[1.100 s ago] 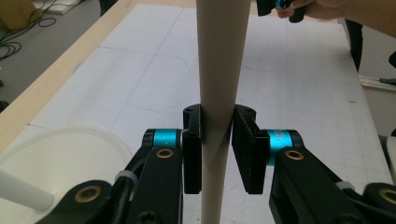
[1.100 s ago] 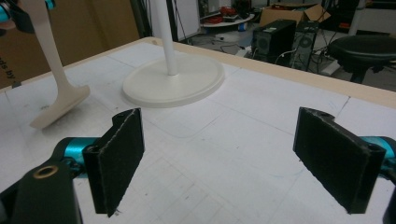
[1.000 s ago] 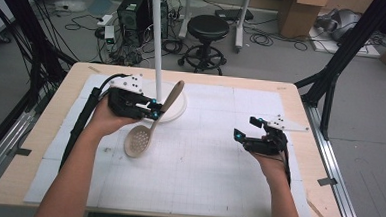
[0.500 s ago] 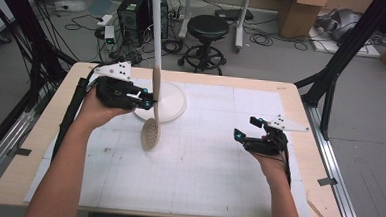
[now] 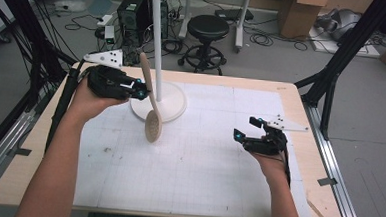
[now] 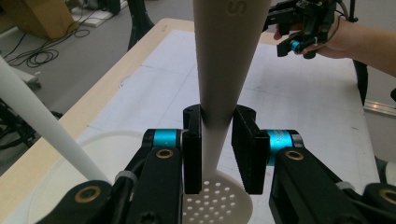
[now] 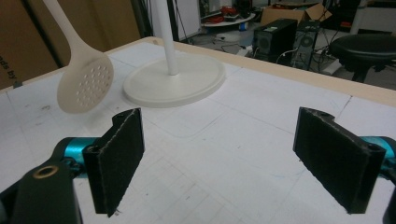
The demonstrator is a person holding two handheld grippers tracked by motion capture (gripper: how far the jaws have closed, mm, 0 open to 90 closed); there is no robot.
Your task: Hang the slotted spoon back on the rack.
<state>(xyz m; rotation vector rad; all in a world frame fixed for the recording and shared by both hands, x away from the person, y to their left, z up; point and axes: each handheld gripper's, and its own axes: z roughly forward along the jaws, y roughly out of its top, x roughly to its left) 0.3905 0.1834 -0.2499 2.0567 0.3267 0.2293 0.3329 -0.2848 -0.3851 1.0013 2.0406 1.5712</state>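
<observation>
High view: left tongs (image 5: 143, 90) clenched on the handle of a beige slotted spoon (image 5: 153, 125), hanging bowl-down above the tabletop (image 5: 202, 179), just beside the white stand's pole (image 5: 157, 41). Best done, judging by that closeness, with the handle kept upright and a firm pinch, easing clear of the pole and round base (image 5: 173, 105). Right tongs (image 7: 224, 154) released, spread wide, holding nothing, low over the gridded mat (image 7: 224, 116).
</observation>
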